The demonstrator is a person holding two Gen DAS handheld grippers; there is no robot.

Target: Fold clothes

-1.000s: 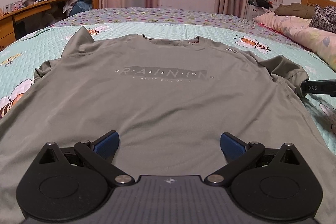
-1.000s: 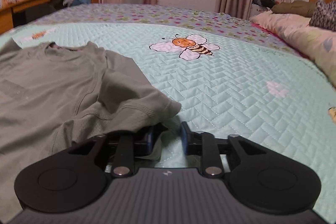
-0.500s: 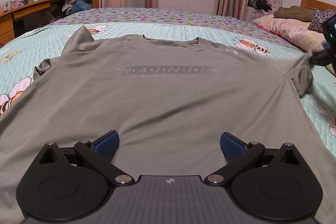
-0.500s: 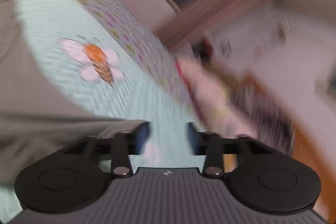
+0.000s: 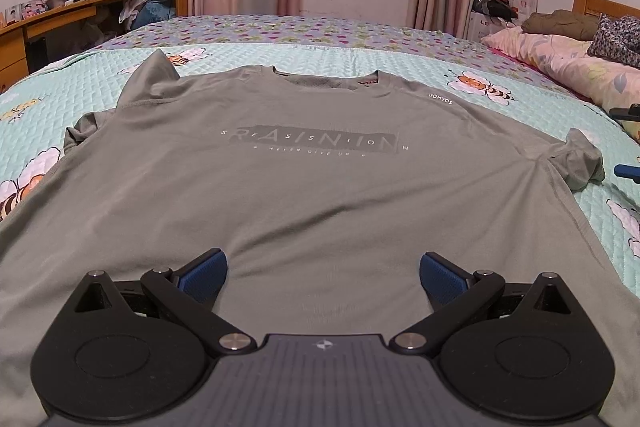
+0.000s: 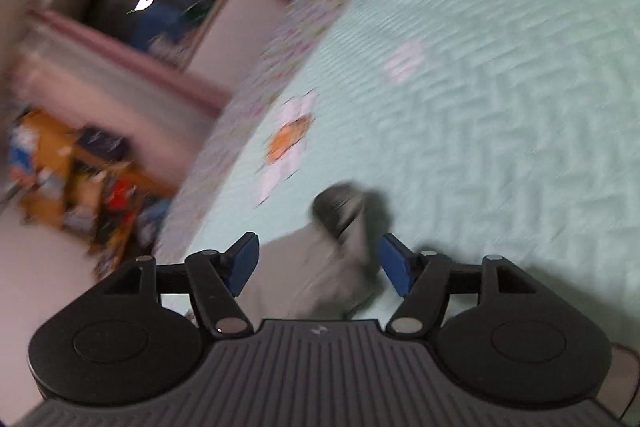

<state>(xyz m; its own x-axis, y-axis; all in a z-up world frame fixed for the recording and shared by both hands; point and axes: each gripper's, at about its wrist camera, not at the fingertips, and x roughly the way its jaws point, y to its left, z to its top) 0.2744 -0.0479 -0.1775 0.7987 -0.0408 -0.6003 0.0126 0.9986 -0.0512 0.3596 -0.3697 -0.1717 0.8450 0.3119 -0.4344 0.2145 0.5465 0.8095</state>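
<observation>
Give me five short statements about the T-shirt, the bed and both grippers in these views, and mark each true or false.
1. The grey T-shirt lies chest print up on the bee-patterned quilt. True.
2. The left gripper is clamped on the hem. False: its jaws stand wide apart over the cloth, gripping nothing.
3. The right gripper is shut on the sleeve. False: its jaws have just been opening, and the sleeve lies between the pads, unpressed.
4. The sleeve near the right gripper is bunched up. True.
5. The shirt is already folded in half. False: it is spread out full width.
</observation>
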